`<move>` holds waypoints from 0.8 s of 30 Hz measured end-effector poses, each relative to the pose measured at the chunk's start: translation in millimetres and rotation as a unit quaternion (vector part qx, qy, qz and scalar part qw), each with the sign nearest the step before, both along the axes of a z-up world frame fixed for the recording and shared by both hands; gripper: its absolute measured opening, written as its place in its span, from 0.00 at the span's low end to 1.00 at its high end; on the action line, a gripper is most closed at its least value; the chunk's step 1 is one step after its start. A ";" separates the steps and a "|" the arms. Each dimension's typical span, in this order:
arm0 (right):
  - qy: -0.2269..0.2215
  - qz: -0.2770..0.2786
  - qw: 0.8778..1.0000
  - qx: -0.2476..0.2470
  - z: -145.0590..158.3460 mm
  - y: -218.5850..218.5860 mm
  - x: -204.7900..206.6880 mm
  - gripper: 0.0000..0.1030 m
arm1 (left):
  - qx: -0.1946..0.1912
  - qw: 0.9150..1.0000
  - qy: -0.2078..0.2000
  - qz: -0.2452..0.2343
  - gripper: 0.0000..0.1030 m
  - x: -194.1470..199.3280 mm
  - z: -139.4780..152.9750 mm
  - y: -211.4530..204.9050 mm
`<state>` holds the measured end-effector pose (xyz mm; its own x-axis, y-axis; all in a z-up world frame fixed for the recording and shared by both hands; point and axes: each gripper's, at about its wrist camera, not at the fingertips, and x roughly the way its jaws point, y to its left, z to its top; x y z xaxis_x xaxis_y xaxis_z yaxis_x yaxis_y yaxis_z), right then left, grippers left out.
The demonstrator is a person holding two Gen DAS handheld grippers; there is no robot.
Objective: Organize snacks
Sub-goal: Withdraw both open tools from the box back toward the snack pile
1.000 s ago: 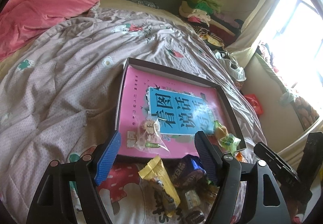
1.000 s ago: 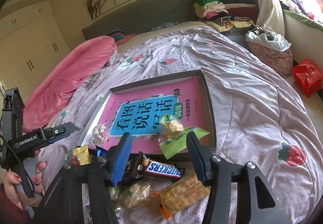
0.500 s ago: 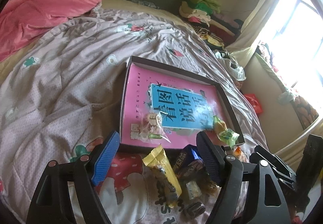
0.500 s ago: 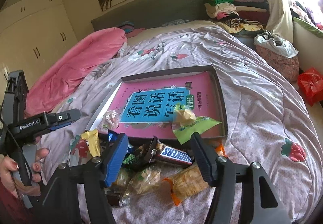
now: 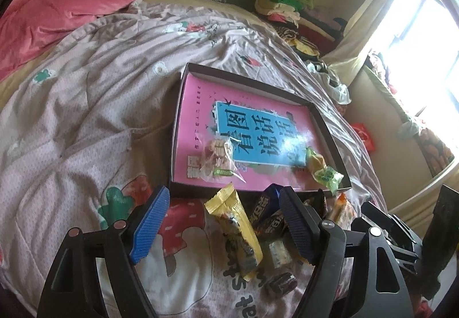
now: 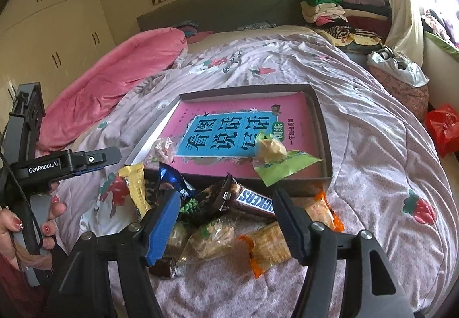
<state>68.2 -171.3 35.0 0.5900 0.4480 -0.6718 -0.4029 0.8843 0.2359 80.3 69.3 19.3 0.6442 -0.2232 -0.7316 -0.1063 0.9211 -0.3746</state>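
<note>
Your left gripper (image 5: 222,224) fills the bottom of the left wrist view: two black open-frame arms with triangular cut-outs, each tipped with a ribbed blue pad, round silver screws at the pivots. Your right gripper (image 6: 225,220) at the bottom of the right wrist view has the same black frame, blue ribbed pads and silver screws. At the left edge of that view, the other gripper's black body reads "GenRobot.AI" in white, with a thin black cable beside it. Your hand (image 6: 17,227) there has dark red polished nails and a dark red sleeve below.
</note>
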 end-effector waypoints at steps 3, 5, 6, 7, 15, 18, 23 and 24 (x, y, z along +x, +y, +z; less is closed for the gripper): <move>0.000 0.006 1.000 -0.007 -1.8 2.2 -2.2 0.65 | -0.001 1.000 0.005 -0.001 0.77 -1.2 -3.1 -0.4; 0.001 0.010 1.000 -0.012 -3.7 3.4 -4.1 0.65 | -0.001 1.000 0.007 -0.002 0.77 -1.3 -4.5 -0.6; 0.002 0.012 1.000 -0.015 -4.8 4.4 -5.2 0.65 | -0.001 1.000 0.008 -0.003 0.77 -1.9 -5.3 -1.2; 0.002 0.013 1.000 -0.016 -5.7 4.9 -5.9 0.65 | -0.001 1.000 0.010 -0.004 0.77 -2.2 -6.3 -1.6; 0.003 0.030 0.999 -0.040 -12.7 12.9 -11.3 0.65 | 0.002 1.000 0.017 -0.011 0.77 -3.8 -8.8 -4.2; 0.004 0.038 0.998 -0.049 -15.7 16.7 -13.9 0.65 | 0.002 1.000 0.021 -0.012 0.77 -4.6 -10.7 -5.0; 0.011 0.050 0.997 -0.058 -22.3 21.8 -15.8 0.65 | 0.001 1.000 0.027 -0.015 0.77 -5.5 -14.7 -7.2; 0.012 0.052 0.997 -0.060 -23.7 22.6 -16.4 0.65 | 0.002 0.999 0.028 -0.016 0.77 -5.5 -15.8 -8.0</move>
